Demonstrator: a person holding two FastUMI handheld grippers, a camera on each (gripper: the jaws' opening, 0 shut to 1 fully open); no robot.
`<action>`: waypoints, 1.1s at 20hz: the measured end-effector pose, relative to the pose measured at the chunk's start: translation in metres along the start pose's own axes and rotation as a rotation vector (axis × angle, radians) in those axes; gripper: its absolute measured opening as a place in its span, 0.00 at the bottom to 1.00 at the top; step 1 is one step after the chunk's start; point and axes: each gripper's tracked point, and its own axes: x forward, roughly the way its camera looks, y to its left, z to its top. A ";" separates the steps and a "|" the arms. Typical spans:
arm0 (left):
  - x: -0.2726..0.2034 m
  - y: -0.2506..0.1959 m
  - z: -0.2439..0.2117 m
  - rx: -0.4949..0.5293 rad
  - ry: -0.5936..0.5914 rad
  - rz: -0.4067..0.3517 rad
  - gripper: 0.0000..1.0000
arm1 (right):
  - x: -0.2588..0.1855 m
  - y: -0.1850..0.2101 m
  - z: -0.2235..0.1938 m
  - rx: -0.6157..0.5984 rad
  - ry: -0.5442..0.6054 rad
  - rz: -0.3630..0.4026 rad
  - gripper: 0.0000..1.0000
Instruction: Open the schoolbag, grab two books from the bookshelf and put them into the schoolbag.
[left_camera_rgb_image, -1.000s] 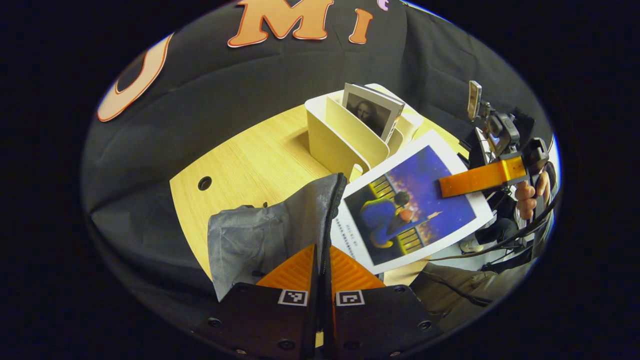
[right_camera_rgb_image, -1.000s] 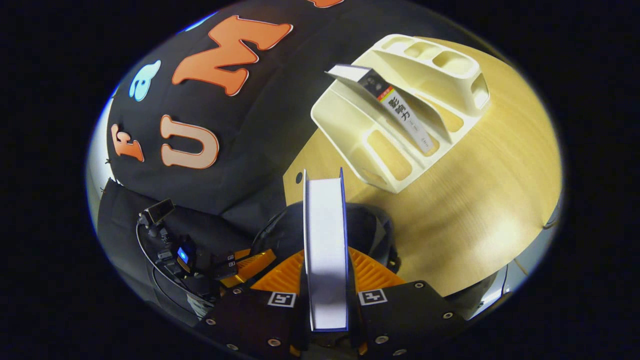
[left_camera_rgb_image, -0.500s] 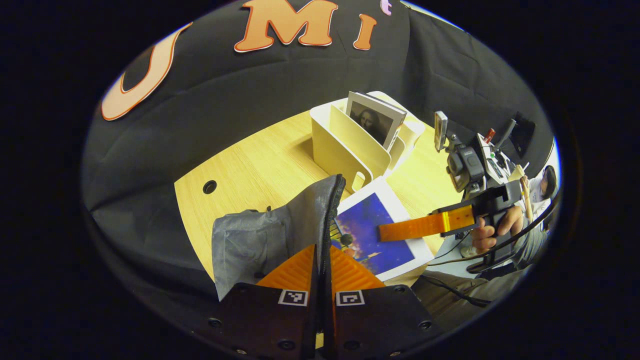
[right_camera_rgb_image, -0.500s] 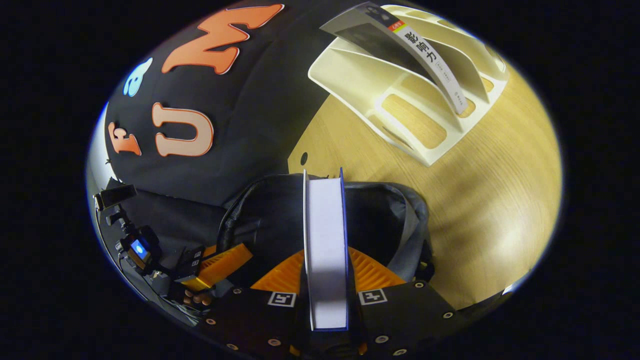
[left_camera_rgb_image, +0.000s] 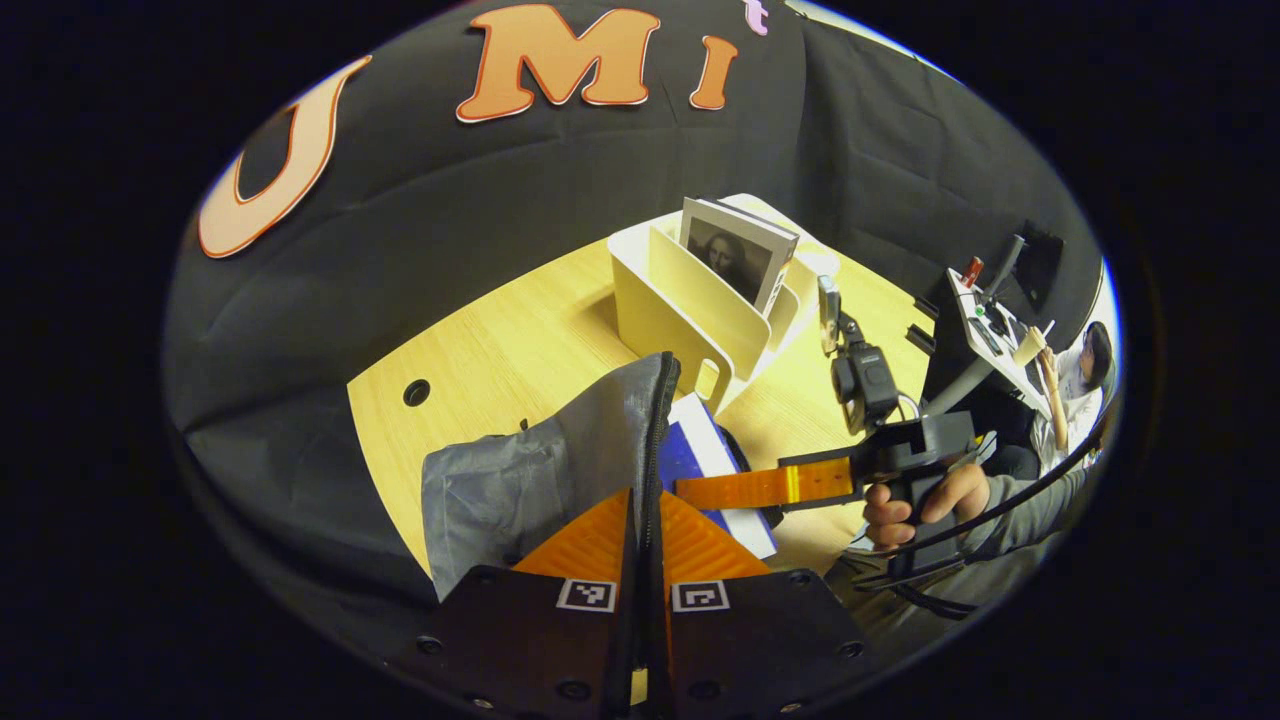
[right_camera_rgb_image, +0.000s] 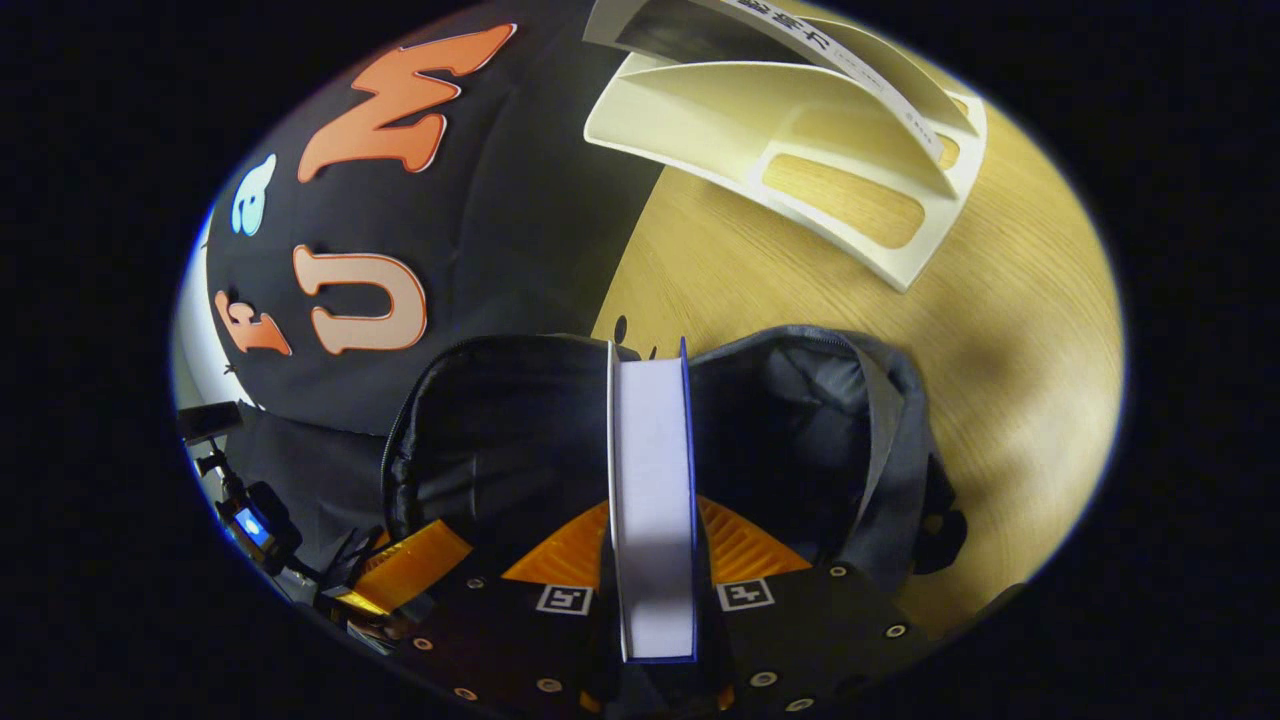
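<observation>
Lowered into the schoolbag — one book clamped by right hand-held gripper; left hand-held gripper pinches its rim.

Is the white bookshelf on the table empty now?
No. In the left gripper view a book with a portrait cover stands in the white bookshelf.

blue book: lower part hidden inside the grey schoolbag, behind its raised flap
right gripper: fingertips hidden behind the flap
bookshelf: far end cut off by the picture's edge
upright book: mostly cut off, title too blurred to tell
</observation>
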 end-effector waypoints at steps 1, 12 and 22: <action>-0.001 -0.001 0.001 -0.006 -0.004 0.000 0.06 | 0.005 -0.001 -0.002 0.002 0.006 -0.001 0.31; -0.005 0.002 -0.009 -0.128 -0.017 0.077 0.06 | -0.030 -0.039 -0.010 -0.206 0.215 -0.277 0.98; 0.013 -0.011 -0.017 -0.194 0.023 0.109 0.06 | -0.111 -0.030 0.071 -0.358 0.195 -0.384 0.98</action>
